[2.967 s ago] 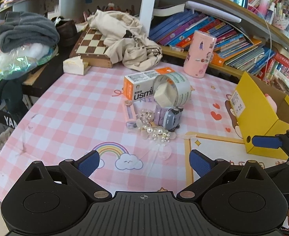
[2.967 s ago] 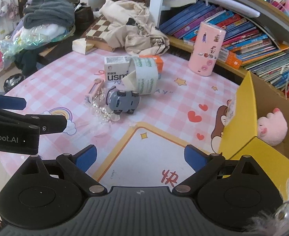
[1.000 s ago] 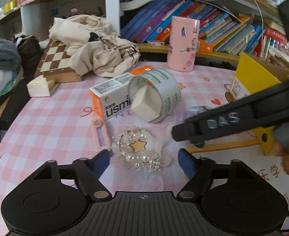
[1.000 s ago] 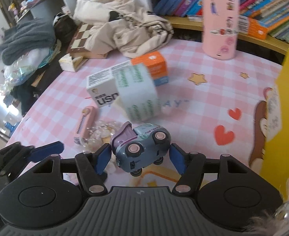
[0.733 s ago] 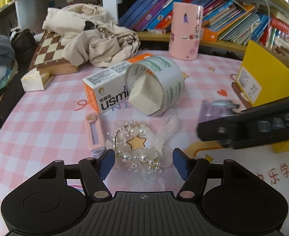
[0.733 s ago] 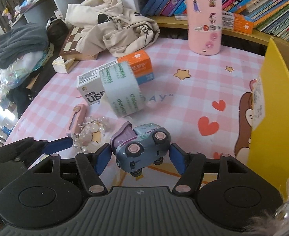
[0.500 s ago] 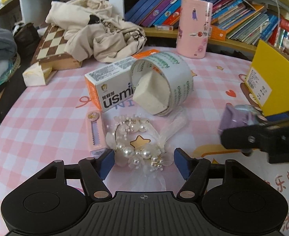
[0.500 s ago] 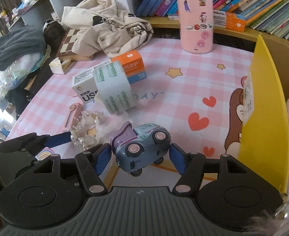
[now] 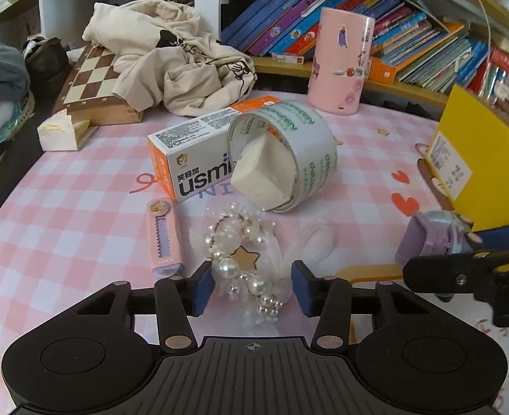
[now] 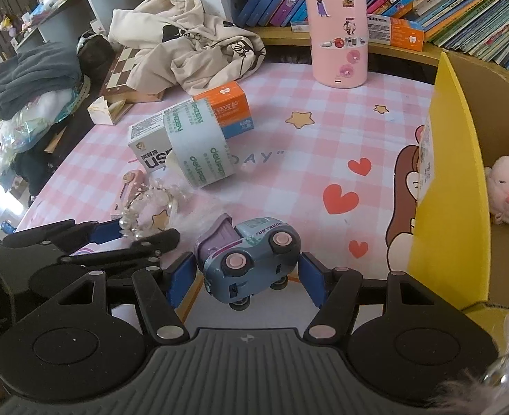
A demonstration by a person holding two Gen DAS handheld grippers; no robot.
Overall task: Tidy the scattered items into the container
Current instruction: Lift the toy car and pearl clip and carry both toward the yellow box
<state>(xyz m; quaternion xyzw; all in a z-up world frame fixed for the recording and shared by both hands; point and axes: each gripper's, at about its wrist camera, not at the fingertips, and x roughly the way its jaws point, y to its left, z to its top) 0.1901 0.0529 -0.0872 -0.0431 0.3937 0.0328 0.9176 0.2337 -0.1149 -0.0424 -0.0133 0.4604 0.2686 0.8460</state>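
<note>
Right gripper (image 10: 247,273) pinching glossy rounded toy truck (image 10: 251,259) — left gripper (image 9: 252,285) spread around beaded pearl bracelet (image 9: 244,252).

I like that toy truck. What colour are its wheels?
Pink wheels, clearest in the right wrist view.

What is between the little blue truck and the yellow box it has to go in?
Nothing visible lies between them. The right claw holds the toy truck up off the tablecloth, and the yellow box stands just to its right. Only the box's tall yellow wall has to be cleared, so the truck likely must go over it.
</note>
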